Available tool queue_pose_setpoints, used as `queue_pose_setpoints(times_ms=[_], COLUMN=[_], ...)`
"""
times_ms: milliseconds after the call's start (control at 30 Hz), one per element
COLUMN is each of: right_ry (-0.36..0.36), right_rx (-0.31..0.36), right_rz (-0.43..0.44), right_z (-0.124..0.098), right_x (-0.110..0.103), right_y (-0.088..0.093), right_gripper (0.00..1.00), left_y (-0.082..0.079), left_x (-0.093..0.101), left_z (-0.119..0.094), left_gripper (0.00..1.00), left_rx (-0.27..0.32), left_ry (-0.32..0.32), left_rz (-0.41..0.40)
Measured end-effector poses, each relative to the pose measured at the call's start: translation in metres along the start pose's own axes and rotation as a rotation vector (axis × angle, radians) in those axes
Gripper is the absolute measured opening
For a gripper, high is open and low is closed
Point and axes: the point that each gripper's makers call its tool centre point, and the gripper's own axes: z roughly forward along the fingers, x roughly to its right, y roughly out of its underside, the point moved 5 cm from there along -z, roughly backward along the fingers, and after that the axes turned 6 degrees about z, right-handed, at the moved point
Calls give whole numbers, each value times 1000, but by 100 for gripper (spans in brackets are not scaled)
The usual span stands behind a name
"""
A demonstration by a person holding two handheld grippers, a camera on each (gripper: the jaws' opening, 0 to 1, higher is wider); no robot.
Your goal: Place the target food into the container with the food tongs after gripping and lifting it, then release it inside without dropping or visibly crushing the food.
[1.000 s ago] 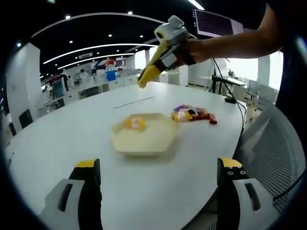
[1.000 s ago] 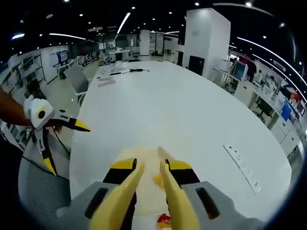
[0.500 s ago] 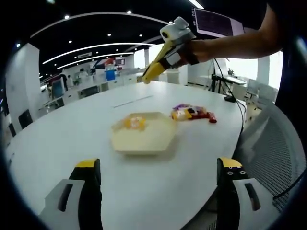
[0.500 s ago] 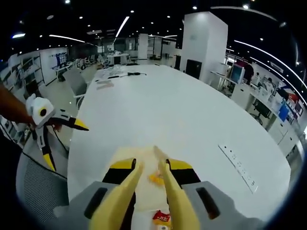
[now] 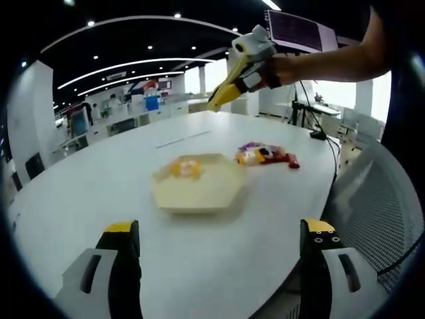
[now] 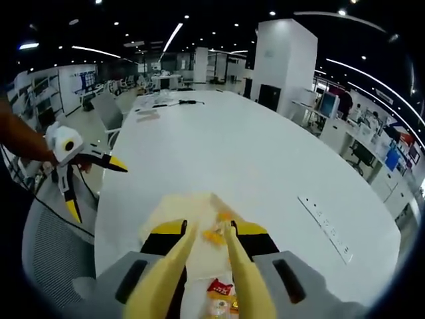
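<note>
On the white table (image 5: 99, 193), roughly at its middle in my left gripper view, sits the pale hexagonal container (image 5: 199, 189) with an orange piece of food (image 5: 186, 168) lying inside near its far rim. Just beyond it lies a colourful snack packet (image 5: 264, 155), apart from the container. My left gripper (image 5: 216, 276) hangs low near the table's near edge with its jaws spread wide and nothing between them. My right gripper (image 5: 222, 100) is raised above the far side of the table; its yellow tongs (image 6: 207, 266) are nearly closed and carry nothing, while the food shows below their tips. Wide bare tabletop stretches around the container on every side, with a mesh chair (image 5: 378, 212) just off the table's edge and a power strip (image 6: 325, 226) well apart from the container.
</note>
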Motion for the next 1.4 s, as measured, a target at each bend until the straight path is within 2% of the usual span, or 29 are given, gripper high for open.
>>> queue_pose_setpoints(times_ms=[333,1033,1400], right_ry=[9,84,105], right_rx=[14,7,-4], right_rz=[18,50,59], right_z=[-15,-54,-68], right_x=[4,18,21], right_y=[15,47,63], right_gripper=[26,27,27], left_y=[-1,-1,1], left_x=[1,3,5], left_z=[0,0,1], left_gripper=[98,99,99], left_rx=[6,6,-9], left_ry=[4,18,29], left_rz=[-8,-18,14])
